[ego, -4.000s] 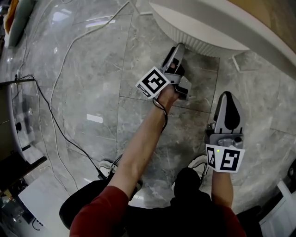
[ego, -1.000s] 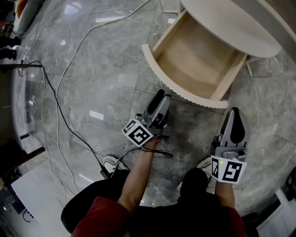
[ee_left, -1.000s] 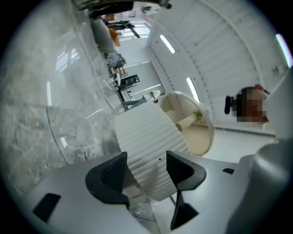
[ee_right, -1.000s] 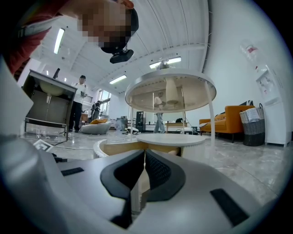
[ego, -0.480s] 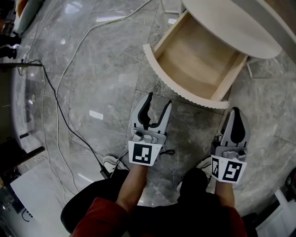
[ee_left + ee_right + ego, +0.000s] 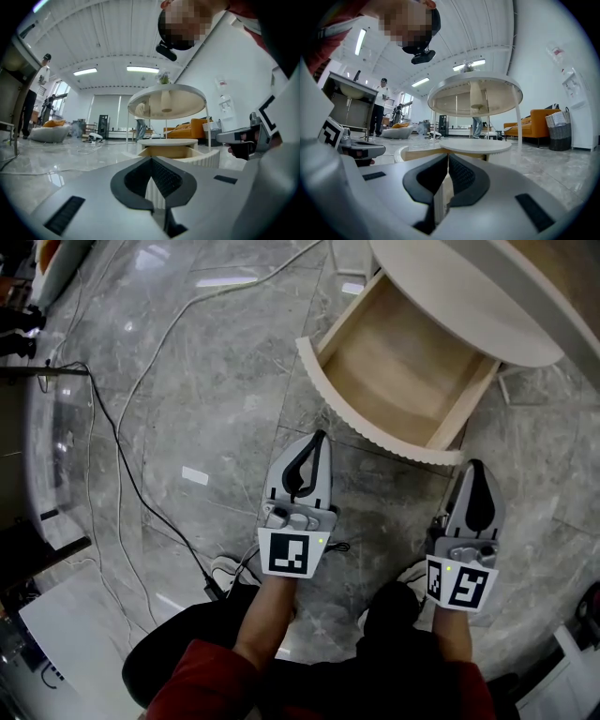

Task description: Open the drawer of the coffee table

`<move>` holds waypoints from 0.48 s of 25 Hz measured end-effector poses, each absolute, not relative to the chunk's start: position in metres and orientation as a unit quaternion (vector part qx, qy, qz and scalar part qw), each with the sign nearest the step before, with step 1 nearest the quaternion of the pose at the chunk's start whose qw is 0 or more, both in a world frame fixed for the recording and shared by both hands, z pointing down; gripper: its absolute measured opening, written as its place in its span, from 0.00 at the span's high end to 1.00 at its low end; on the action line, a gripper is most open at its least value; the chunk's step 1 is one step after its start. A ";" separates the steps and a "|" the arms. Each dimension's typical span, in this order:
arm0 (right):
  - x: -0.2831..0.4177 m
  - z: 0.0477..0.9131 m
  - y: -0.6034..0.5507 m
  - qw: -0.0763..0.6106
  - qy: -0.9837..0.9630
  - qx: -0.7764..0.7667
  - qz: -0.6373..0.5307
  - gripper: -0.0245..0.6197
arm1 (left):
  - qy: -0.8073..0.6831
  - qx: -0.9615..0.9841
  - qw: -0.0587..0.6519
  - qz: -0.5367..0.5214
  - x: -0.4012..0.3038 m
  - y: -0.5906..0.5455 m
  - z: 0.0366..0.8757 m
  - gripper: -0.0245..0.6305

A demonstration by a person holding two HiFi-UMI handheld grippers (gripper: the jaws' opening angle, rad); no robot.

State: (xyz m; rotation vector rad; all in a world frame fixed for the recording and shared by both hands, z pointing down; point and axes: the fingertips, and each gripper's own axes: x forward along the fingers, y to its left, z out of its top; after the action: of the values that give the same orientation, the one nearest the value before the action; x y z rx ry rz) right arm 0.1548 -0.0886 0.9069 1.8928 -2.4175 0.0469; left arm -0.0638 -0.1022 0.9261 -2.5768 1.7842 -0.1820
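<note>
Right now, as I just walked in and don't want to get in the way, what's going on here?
A person holds a tool in each hand before the coffee table. Its drawer is pulled out and looks empty. The left tool has just been closing its jaws on nothing; the right tool is shut, empty too. Both point toward the drawer without touching it.

Surfaces and finishes, low angle over the floor.
Polished grey stone-look floor [image 6: 187,381], glossy, mirroring ceiling lights. Inside of the drawer [image 6: 394,362] bare pale wood, matt; its curved front [image 6: 375,432] cream, finely ribbed. The counter top [image 6: 469,296] smooth, matt off-white. The left tool [image 6: 317,439] and right tool [image 6: 472,468] have matt light-grey plastic shells; pads [image 6: 164,178] black, rubbery-looking, cross-hatched. Thin dark cable [image 6: 122,474], smooth jacket. The sleeve [image 6: 202,671] is red cloth, soft, matt.
</note>
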 end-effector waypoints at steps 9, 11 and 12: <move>0.152 0.796 -0.088 0.059 -0.783 0.616 0.058 0.93 | 0.525 -0.847 0.052 -0.060 -0.061 -0.125 0.781 0.94; 0.150 0.755 -0.084 0.066 -0.780 0.618 0.071 0.93 | 0.522 -0.850 0.030 -0.054 -0.063 -0.128 0.741 0.94; 0.148 0.733 -0.083 0.068 -0.779 0.619 0.077 0.93 | 0.522 -0.851 0.019 -0.053 -0.064 -0.130 0.721 0.94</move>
State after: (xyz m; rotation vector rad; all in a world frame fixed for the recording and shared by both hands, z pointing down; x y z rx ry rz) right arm 0.1484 -0.0831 0.7332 1.8636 -2.3474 0.2324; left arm -0.0644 -0.1298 0.7208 -2.6419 1.6191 -0.1640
